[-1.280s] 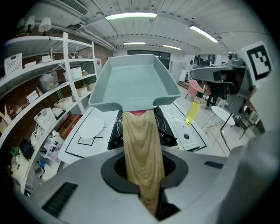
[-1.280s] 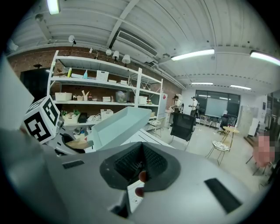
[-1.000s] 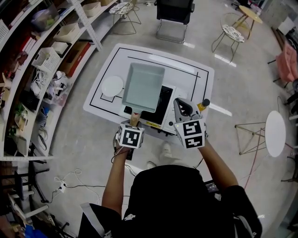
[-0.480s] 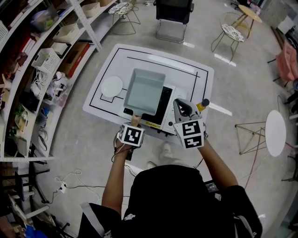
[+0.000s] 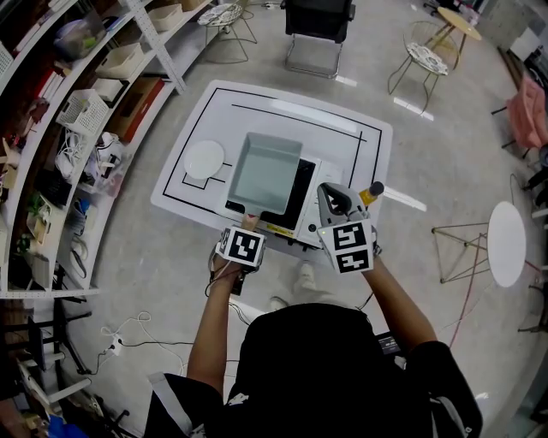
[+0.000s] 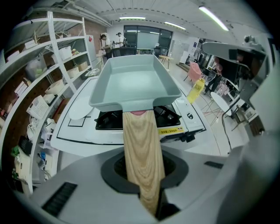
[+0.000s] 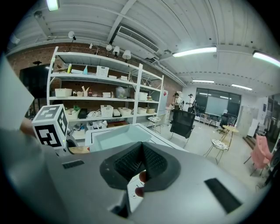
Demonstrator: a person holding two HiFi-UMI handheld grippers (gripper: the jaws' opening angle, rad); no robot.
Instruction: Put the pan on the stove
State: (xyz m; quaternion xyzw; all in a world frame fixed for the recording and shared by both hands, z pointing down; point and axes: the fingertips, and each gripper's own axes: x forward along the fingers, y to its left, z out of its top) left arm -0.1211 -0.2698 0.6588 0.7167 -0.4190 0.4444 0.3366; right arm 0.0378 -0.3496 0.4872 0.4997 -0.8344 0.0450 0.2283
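The pan (image 5: 267,174) is a square, pale teal dish with a wooden handle (image 6: 141,153). It hangs low over the left side of the black-topped stove (image 5: 295,198), and I cannot tell if it touches the burners (image 6: 168,117). My left gripper (image 5: 249,226) is shut on the handle and holds the pan roughly level, out in front of it. My right gripper (image 5: 335,197) hovers over the stove's front right corner, jaws shut and with nothing in them. In the right gripper view the pan (image 7: 116,136) shows to the left, beyond the closed gripper (image 7: 142,152).
The stove stands on a white table (image 5: 360,145) marked with black lines. A white plate (image 5: 205,159) lies left of the pan, and a yellow bottle (image 5: 370,193) stands at the table's right edge. Shelves (image 5: 77,111) run along the left; a black chair (image 5: 321,26) stands beyond.
The pan has come down and slightly toward me over the stove, with the left gripper still shut on its handle. The right gripper has hardly moved.
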